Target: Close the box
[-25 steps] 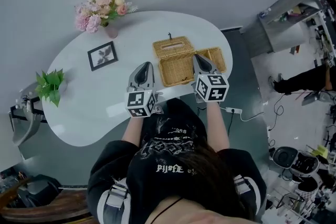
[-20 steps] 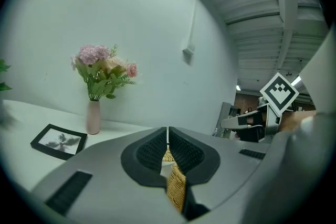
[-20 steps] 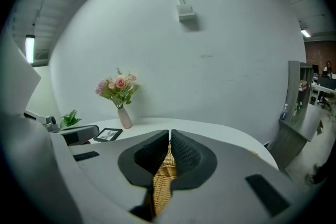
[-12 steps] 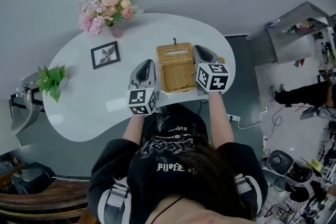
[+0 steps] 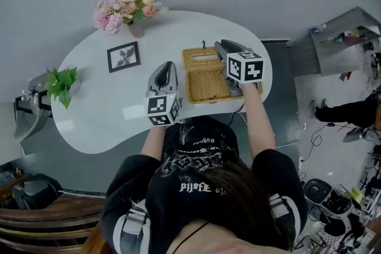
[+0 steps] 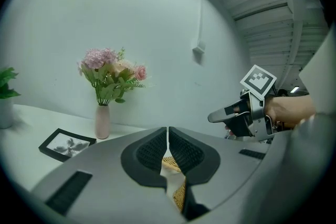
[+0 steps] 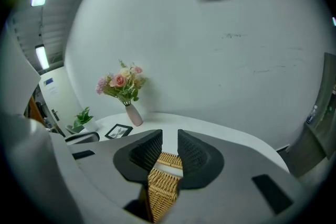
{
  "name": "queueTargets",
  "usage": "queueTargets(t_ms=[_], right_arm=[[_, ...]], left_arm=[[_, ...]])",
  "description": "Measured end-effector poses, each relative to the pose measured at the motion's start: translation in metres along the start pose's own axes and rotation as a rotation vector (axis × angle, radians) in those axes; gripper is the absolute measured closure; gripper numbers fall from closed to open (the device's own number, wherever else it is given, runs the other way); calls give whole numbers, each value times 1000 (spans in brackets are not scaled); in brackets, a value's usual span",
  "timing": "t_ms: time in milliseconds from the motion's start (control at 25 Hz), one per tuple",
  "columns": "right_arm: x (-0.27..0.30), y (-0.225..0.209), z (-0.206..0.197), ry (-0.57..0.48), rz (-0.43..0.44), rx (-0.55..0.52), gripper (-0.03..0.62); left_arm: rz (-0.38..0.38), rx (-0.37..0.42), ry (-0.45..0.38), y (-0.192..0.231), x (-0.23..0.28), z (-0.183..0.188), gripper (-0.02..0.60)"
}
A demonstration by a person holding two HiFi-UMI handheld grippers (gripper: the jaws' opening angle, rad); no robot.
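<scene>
while i watch the right gripper view, the right gripper (image 7: pixel 169 141) has just been opening. its jaws now stand apart with a clear gap. wicker of the box (image 7: pixel 160 189) shows through that gap and lower down, but the pads aren't pressing on it. nothing held.

left gripper (image 6: pixel 167 136): jaws closed to a thin line at the tips, and i see nothing clamped between them. a bit of wicker shows through the slot behind the pads, lower right of centre.

from the head view, the box sits on the right part of the white table (image 5: pixel 101 110), close to the near edge, with one gripper on each side. the left gripper is just left of it and apart from it. the right gripper hangs over the box's right edge, tips at the far right corner. the box's near section shows plain weave on top, and the far section has a slot. a small dark upright piece stands at the far rim. i can't tell if the lid is fully seated.

far left on the table is a vase of pink flowers (image 5: pixel 128 0), with a black picture frame (image 5: pixel 124 57) nearer than it. a green plant (image 5: pixel 61 85) sits at the left edge.
</scene>
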State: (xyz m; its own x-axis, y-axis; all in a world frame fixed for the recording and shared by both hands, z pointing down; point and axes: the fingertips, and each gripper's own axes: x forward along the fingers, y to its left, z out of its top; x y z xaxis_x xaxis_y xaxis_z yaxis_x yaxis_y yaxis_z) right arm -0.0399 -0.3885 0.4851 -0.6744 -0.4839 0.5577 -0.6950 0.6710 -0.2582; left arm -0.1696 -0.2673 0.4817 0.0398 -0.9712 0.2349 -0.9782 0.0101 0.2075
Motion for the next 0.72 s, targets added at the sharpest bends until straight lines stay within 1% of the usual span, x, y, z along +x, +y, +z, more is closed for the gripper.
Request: queueTargets(t_ms=[80,160,320,440,600,720], right_arm=[[10,-3,-2,41,13,9,474],[17,-5,0,72,14,6,442],[31,-5,2,137,23,-8,441],[48,-4,-1,206,60,8,441],[70,-5,-6,300,86,20,441],[85,-5,-11,364,111,35,442]], left_arm=[[12,3,-2,1,0,0,552],[29,10,-2,3,0,0,552],[67,1,-5,15,-2,1,552],[89,-6,-15,20,-4,3,552],[123,-21,-19,28,-7,2,552],[133,-34,-21,34,-8,-1,552]])
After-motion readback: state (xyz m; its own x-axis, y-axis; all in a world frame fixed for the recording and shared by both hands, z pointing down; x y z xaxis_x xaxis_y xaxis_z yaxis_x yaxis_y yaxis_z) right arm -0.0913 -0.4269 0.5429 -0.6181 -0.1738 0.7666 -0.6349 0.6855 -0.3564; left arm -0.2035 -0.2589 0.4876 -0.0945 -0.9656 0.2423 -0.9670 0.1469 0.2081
